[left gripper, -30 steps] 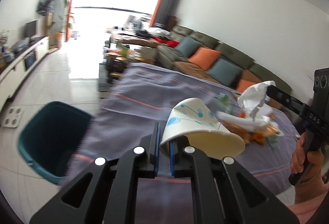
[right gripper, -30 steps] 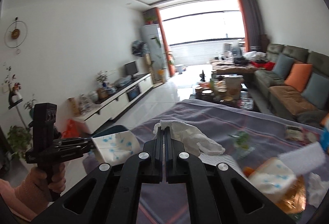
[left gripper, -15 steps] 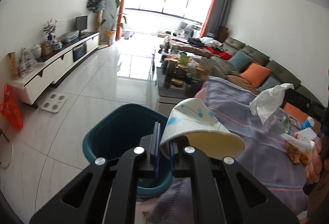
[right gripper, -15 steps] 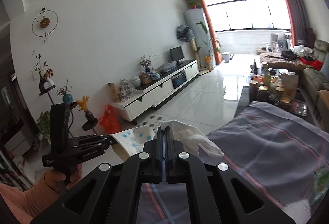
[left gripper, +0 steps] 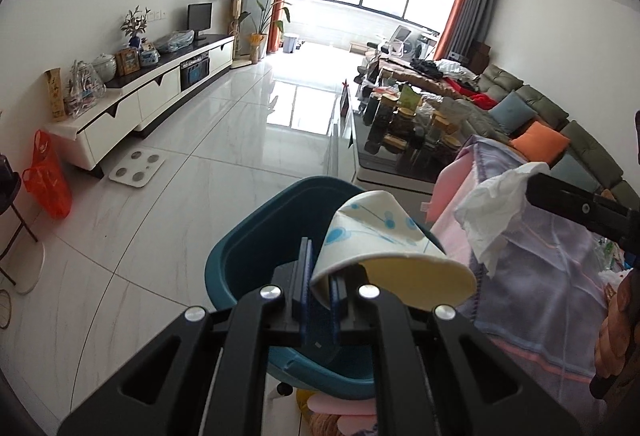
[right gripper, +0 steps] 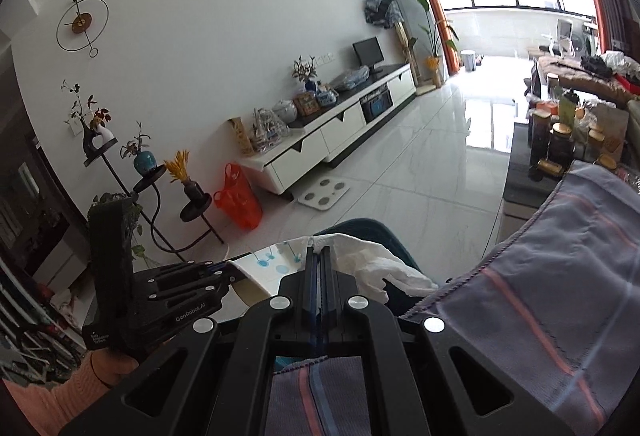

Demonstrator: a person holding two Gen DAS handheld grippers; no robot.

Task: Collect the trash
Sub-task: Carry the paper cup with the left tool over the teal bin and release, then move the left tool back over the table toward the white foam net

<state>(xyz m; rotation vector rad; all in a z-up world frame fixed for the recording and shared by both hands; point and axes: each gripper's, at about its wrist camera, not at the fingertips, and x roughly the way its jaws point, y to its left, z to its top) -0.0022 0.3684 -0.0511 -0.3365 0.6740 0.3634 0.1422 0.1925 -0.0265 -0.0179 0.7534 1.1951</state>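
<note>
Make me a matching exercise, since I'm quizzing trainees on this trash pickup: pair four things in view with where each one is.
Things:
1. paper cup
2. crumpled tissue
3. teal bin
4. orange bag

Places:
A. on the floor by the white TV cabinet
B. pinched in the left tongs
C. on the floor below both tongs
D. pinched in the right tongs

Pairs: 1-B, 2-D, 3-C, 4-A

Both grippers were matte black frames with triangular cut-outs, round silver screws and thin blue pads lining the fingers (left gripper: 306, 276). The left gripper (right gripper: 236, 274), seen from the right wrist, carried white "GenRobot.AI" lettering on its side. A pink knitted sleeve (right gripper: 36, 400) covered the person's left arm.
</note>
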